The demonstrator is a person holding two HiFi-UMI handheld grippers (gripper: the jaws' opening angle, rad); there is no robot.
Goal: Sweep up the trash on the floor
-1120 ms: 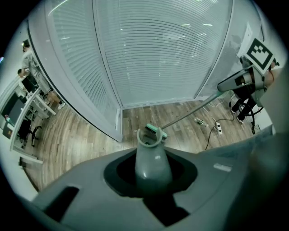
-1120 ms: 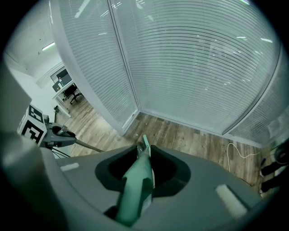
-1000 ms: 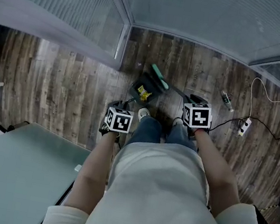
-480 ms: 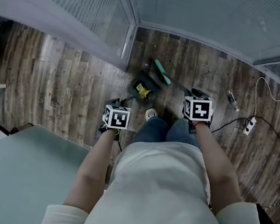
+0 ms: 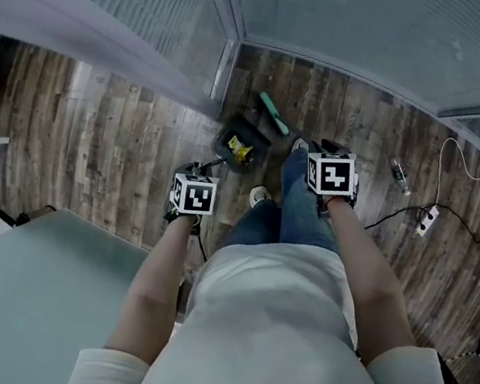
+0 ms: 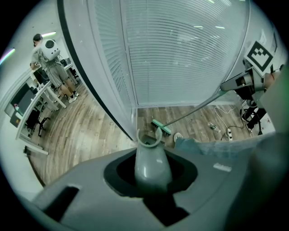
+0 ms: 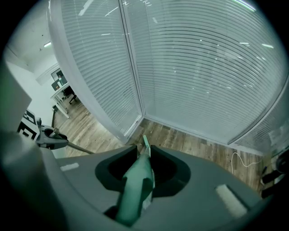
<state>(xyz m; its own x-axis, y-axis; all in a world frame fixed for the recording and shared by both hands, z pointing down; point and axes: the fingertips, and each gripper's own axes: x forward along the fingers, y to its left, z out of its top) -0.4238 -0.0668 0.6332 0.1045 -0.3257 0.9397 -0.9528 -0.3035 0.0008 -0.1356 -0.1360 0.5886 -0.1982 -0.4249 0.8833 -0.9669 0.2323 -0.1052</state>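
step: sweep nearly done, judged | trash (image 5: 242, 151) in dustpan (image 5: 234, 139) at floor's (image 5: 109, 154) far edge, broom (image 5: 274, 114) beside | left gripper (image 5: 193, 195) clamps dustpan handle (image 6: 152, 163) | right gripper (image 5: 331, 173) clamps broom handle (image 7: 137, 182) | next: lift dustpan level

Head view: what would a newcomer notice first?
A black dustpan with yellow trash inside sits on the wooden floor by the glass-wall corner, a green broom head just beyond. The left gripper holds the dustpan's grey handle; the right gripper holds the broom's green handle.
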